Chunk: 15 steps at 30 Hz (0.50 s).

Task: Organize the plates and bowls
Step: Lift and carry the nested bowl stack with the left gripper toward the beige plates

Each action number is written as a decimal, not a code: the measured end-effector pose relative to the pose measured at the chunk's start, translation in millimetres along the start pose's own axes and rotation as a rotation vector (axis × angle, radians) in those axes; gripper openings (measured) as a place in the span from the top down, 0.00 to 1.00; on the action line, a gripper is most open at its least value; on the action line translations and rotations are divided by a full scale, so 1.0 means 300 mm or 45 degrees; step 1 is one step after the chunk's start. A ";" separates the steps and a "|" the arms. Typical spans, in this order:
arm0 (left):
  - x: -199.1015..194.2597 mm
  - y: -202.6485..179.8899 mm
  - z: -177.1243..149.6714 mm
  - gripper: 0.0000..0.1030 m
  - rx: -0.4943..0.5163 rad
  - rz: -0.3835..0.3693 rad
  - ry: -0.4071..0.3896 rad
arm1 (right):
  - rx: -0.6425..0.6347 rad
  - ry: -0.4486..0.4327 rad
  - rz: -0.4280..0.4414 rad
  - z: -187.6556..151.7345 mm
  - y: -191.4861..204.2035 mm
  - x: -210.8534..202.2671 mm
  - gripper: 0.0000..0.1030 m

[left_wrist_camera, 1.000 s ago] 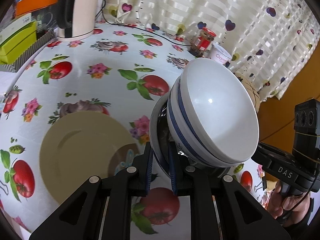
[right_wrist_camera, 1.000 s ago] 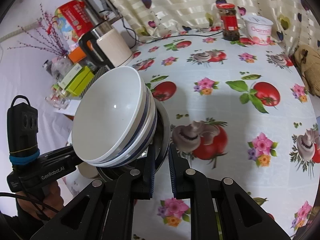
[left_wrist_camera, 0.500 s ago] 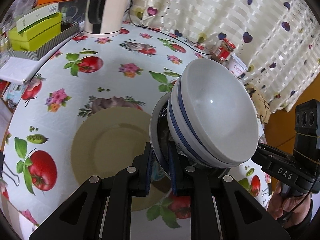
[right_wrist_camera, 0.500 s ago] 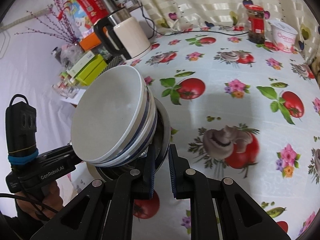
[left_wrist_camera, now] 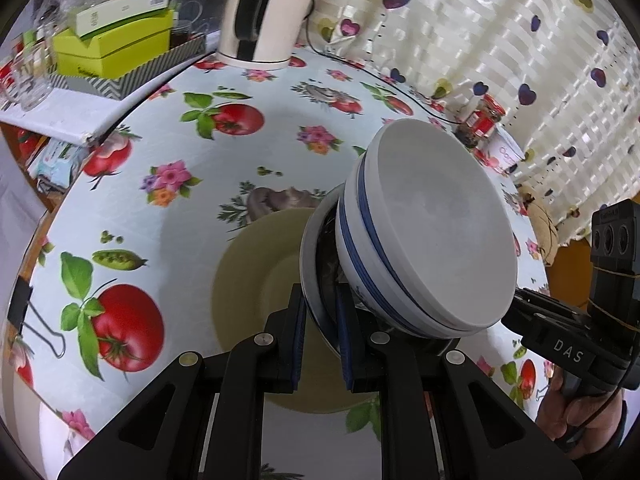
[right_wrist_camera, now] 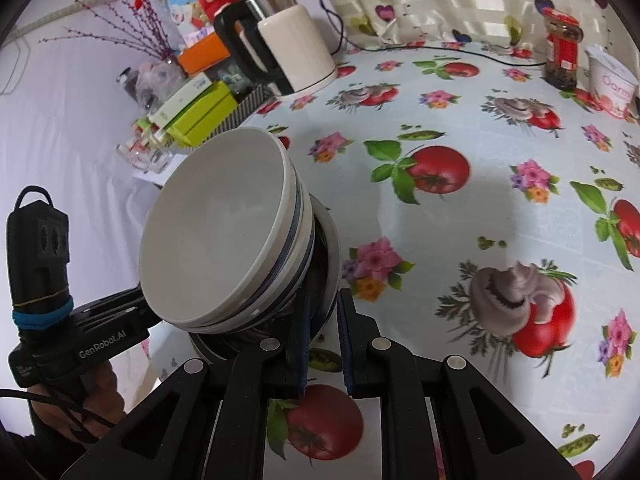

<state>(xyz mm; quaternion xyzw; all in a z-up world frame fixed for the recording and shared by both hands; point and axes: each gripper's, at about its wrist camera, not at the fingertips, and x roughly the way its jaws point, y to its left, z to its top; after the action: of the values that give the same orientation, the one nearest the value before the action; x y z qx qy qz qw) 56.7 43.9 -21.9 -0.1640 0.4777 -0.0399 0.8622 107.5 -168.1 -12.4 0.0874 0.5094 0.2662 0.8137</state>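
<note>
A stack of white bowls with blue bands [left_wrist_camera: 432,240] [right_wrist_camera: 216,232] rests on a grey-rimmed plate [left_wrist_camera: 310,248] [right_wrist_camera: 334,248], tilted and held above the table from both sides. My left gripper [left_wrist_camera: 320,304] is shut on the plate's rim at one side. My right gripper [right_wrist_camera: 324,300] is shut on the rim at the opposite side. A beige plate [left_wrist_camera: 256,280] lies flat on the fruit-print tablecloth, directly under the left gripper and partly hidden by the stack. In each view, the other gripper and the hand holding it show behind the bowls.
A cream kettle [left_wrist_camera: 264,12] [right_wrist_camera: 296,48] and green boxes [left_wrist_camera: 112,44] stand at the back left. A red-lidded jar [right_wrist_camera: 562,52] and a white tub [right_wrist_camera: 612,80] stand by the curtain. A binder clip [left_wrist_camera: 24,312] grips the cloth at the table's left edge.
Both grippers have carried the plate with the bowls across the table toward the beige plate, which has come from the left to lie right beneath the stack. The grips are unchanged.
</note>
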 end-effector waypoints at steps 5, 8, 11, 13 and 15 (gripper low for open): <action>-0.003 0.033 -0.004 0.86 -0.024 0.022 0.002 | -0.022 0.028 0.012 0.004 0.032 0.037 0.87; -0.001 0.051 -0.008 0.86 -0.038 0.035 0.007 | -0.031 0.045 0.018 0.007 0.047 0.058 0.87; -0.001 0.065 -0.010 0.86 -0.050 0.044 0.009 | -0.041 0.062 0.022 0.009 0.058 0.079 0.87; -0.001 0.073 -0.011 0.86 -0.058 0.051 0.011 | -0.049 0.068 0.023 0.011 0.066 0.087 0.87; -0.001 0.082 -0.013 0.86 -0.066 0.055 0.013 | -0.056 0.078 0.025 0.014 0.073 0.098 0.87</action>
<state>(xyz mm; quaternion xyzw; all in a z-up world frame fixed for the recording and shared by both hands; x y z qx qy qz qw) 51.2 66.3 -31.4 -0.1759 0.4862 -0.0097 0.8559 113.6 -133.7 -24.4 0.0661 0.5272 0.2879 0.7967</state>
